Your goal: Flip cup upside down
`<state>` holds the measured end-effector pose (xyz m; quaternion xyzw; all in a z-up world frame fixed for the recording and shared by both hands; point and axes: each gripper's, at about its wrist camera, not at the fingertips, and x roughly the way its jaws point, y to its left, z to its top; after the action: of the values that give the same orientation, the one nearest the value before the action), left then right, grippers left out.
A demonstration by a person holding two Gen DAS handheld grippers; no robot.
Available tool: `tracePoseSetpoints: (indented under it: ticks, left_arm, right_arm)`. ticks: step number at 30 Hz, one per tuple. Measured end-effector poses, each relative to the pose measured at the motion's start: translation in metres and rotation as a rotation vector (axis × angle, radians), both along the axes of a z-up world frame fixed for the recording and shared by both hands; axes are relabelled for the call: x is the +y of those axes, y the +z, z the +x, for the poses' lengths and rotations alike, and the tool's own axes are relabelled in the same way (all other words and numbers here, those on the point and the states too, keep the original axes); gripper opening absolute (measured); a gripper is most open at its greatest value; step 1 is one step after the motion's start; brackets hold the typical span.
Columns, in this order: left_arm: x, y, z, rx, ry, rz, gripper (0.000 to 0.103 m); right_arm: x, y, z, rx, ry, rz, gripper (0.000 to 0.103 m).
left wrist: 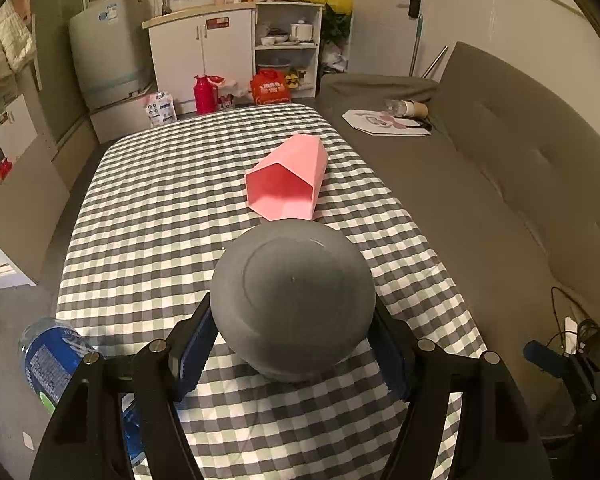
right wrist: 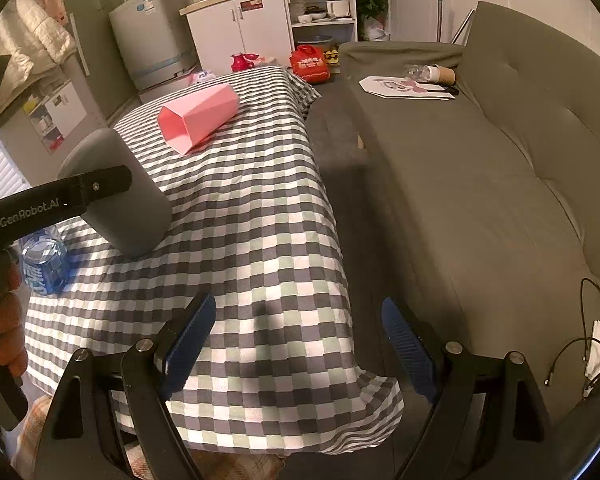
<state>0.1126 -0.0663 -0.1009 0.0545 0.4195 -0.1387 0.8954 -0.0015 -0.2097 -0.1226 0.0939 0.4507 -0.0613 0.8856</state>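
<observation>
Left gripper (left wrist: 294, 344) pinching the grey cup (left wrist: 292, 300): both blue pads pressed on its sides, base facing the left wrist camera. In the right wrist view the cup (right wrist: 116, 196) is tilted, base up and mouth down, its lower rim at or just above the checkered tablecloth (right wrist: 260, 240); can't tell whether it touches.

Pink cup (left wrist: 286, 182) lies on its side just beyond the grey cup, ahead of the left fingers, open mouth toward the camera.

Right gripper (right wrist: 300, 344) spread, nothing between the fingers, over the near right edge of the cloth, well apart from both cups. Grey cup sits ahead and left of it.

Blue-label bottle (right wrist: 44, 260) lies left of the left gripper, near the table edge. Grey sofa (right wrist: 500, 200) to the right of the table.
</observation>
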Motion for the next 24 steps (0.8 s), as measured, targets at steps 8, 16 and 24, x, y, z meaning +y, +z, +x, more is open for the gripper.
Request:
tracePoseSetpoints:
  ticks: [8,16,24]
  left_arm:
    - [0.005,-0.006,0.002,0.039,0.007,-0.028,0.091]
    - [0.014,0.008,-0.023,0.032,0.005,-0.027,0.091]
    - [0.045,0.06,-0.072,-0.079,0.049,-0.056,0.091]
  right_arm:
    - [0.0,0.002,0.0,-0.005,0.007,0.008,0.085]
    - [0.005,0.027,-0.011,-0.048,0.004,-0.004,0.085]
    - [0.022,0.083,-0.034,-0.167,0.042,-0.052,0.085]
